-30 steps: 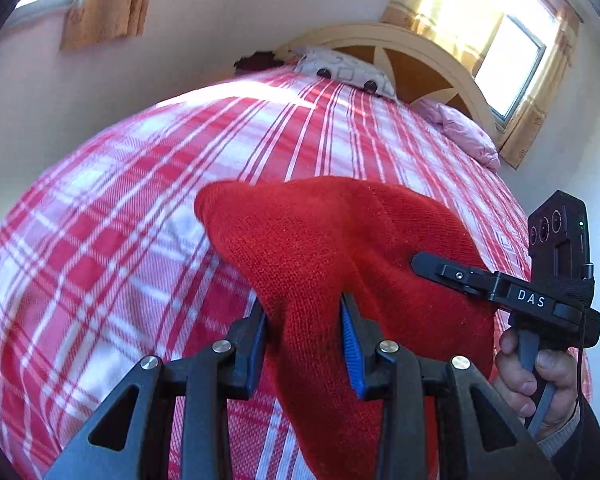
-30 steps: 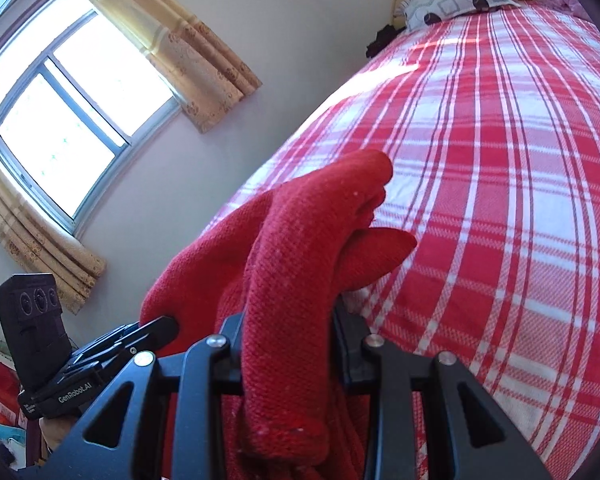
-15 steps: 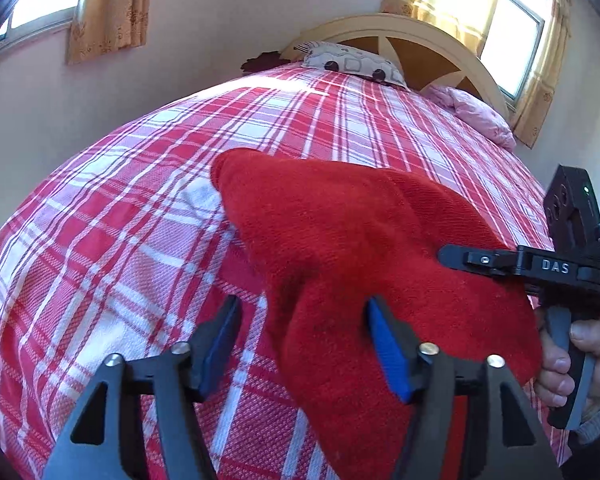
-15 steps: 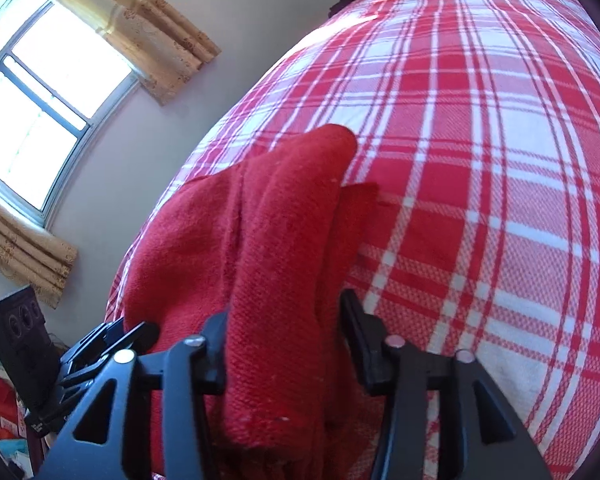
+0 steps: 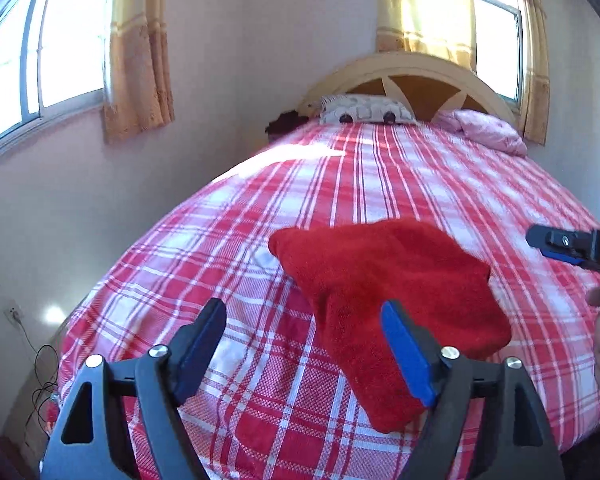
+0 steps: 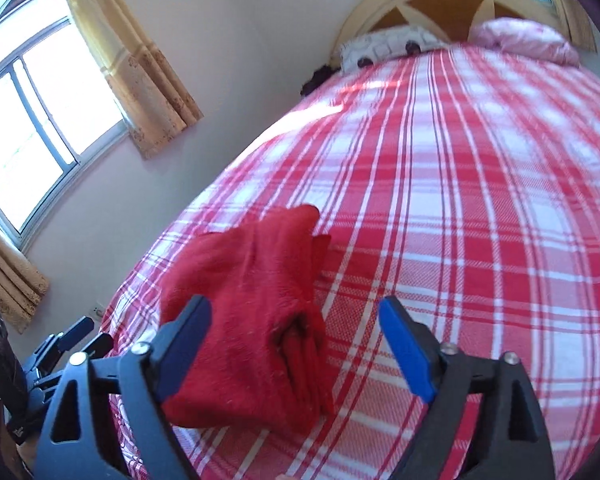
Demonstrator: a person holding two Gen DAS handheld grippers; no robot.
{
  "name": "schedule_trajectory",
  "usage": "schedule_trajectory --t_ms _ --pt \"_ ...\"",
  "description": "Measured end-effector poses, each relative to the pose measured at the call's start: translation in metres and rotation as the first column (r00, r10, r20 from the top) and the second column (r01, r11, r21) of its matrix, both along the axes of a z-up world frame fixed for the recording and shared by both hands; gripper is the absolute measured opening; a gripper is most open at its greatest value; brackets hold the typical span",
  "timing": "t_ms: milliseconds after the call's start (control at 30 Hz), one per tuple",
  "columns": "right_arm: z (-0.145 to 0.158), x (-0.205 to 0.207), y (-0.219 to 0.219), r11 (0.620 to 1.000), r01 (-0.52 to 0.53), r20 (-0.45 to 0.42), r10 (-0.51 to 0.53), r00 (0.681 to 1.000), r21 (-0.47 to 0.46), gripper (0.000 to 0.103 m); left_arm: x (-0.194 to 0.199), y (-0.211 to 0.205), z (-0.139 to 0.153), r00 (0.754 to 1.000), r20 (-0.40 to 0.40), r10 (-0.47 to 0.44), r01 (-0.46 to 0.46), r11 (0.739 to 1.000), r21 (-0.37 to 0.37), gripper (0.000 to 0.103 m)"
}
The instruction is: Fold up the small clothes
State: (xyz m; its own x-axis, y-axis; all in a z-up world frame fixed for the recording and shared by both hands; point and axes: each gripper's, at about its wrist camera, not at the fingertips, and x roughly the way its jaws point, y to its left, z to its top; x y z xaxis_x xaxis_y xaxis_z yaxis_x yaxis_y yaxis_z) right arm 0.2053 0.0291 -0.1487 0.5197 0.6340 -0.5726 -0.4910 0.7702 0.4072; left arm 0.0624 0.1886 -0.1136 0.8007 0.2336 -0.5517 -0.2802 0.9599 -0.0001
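Folded red garment (image 5: 384, 292) lying on a red-plaid bed (image 5: 380, 184).
Left tongs (image 5: 304, 340) and right tongs (image 6: 296, 340) are opening, gripping nothing, just beside the garment.

a red and white plaid bedspread (image 5: 380, 184) fills mid-frame. at the top sit a patterned pillow (image 5: 366, 109), a pink pillow (image 5: 486, 130) and an arched headboard (image 5: 416, 76). curtains (image 5: 138, 52) hang upper left.

Bright window (image 5: 40, 60) daylight, fisheye-bent edges, slight motion blur.
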Motion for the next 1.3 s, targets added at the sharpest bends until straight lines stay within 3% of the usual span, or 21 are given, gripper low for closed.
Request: schedule_trajectory --t_ms 233,467,800,1300 --pt "0.050 -0.061 0.004 0.998 -0.014 0.212 0.026 0.977 -0.060 0.103 -0.017 -0.004 0.035 0.994 0.112 -0.010 0.012 1.000 -0.021 0.082" --pt "0.068 -0.089 -0.002 0.996 0.020 0.320 0.008 0.947 -0.084 0.103 -0.031 -0.012 0.055 0.984 0.176 -0.012 0.014 1.000 -0.013 0.082" --pt "0.070 -0.104 -0.011 0.995 0.052 0.330 -0.022 0.944 -0.083 0.103 -0.036 -0.021 0.060 0.980 0.197 -0.027 0.024 1.000 0.018 0.082" --pt "0.075 -0.122 -0.014 0.994 0.059 0.383 -0.020 0.924 -0.090 0.103 -0.034 -0.028 0.058 0.985 0.166 -0.049 0.045 0.998 0.032 0.082"
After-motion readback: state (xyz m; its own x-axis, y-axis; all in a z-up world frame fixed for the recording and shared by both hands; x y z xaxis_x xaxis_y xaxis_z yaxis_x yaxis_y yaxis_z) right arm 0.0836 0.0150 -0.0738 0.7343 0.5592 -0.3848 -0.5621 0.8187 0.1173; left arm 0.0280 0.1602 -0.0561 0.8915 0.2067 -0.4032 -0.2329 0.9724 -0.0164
